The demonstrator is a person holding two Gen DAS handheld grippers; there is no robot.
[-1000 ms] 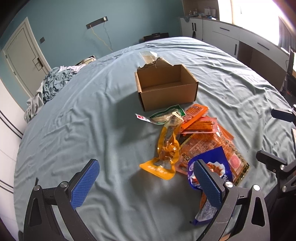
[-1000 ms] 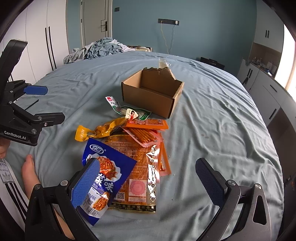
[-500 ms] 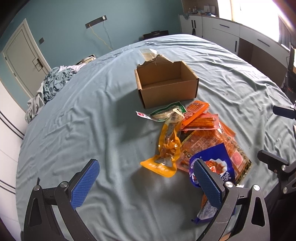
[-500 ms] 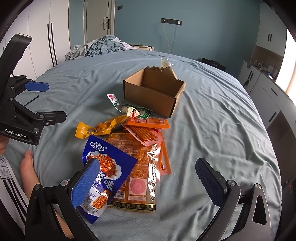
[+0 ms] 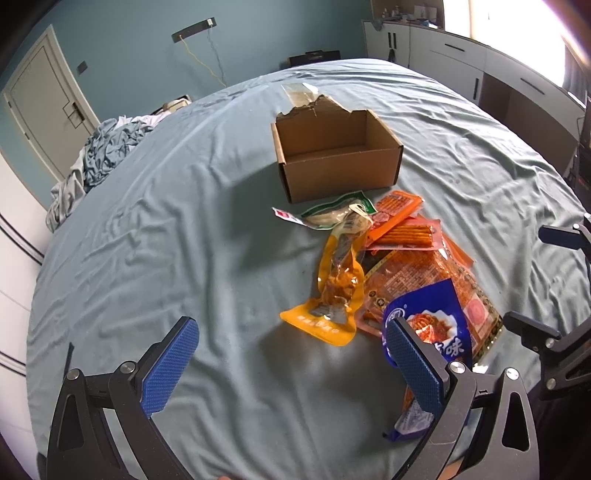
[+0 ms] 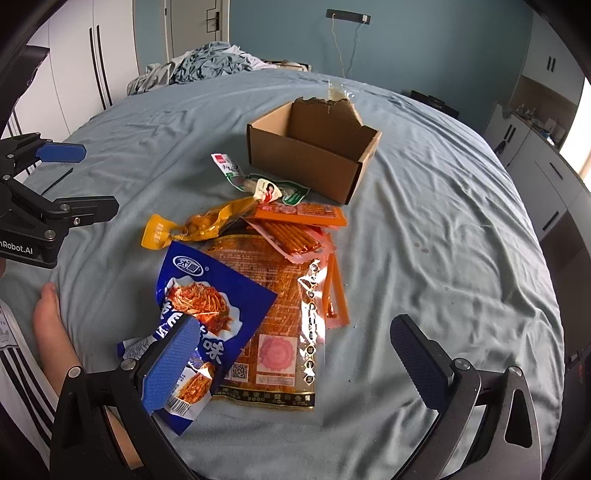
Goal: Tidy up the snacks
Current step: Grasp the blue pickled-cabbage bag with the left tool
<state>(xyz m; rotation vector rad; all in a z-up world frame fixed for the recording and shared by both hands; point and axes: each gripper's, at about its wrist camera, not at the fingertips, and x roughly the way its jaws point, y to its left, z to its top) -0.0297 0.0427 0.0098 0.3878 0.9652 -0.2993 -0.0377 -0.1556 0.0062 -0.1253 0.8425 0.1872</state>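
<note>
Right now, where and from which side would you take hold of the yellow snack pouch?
Grip the yellow pouch at its flat sealed end, coming from the bare sheet on its left. That end lies clear on the bed, while its far end tucks among the green packet and orange packs.

Blue-grey bedsheet (image 5: 177, 236), wrinkled, spreads beneath and ahead of both claws. Heap of crumpled blue and white laundry (image 5: 99, 155) lies at the bed's far edge, ahead and to the left of either claw. Pale panelled door (image 5: 44, 107) stands behind the heap in a teal wall (image 6: 288, 33). White cabinets with dark handles (image 5: 480, 70) line the far right, under a bright window. White wardrobe doors (image 6: 92, 66) stand far left of the right claw.
</note>
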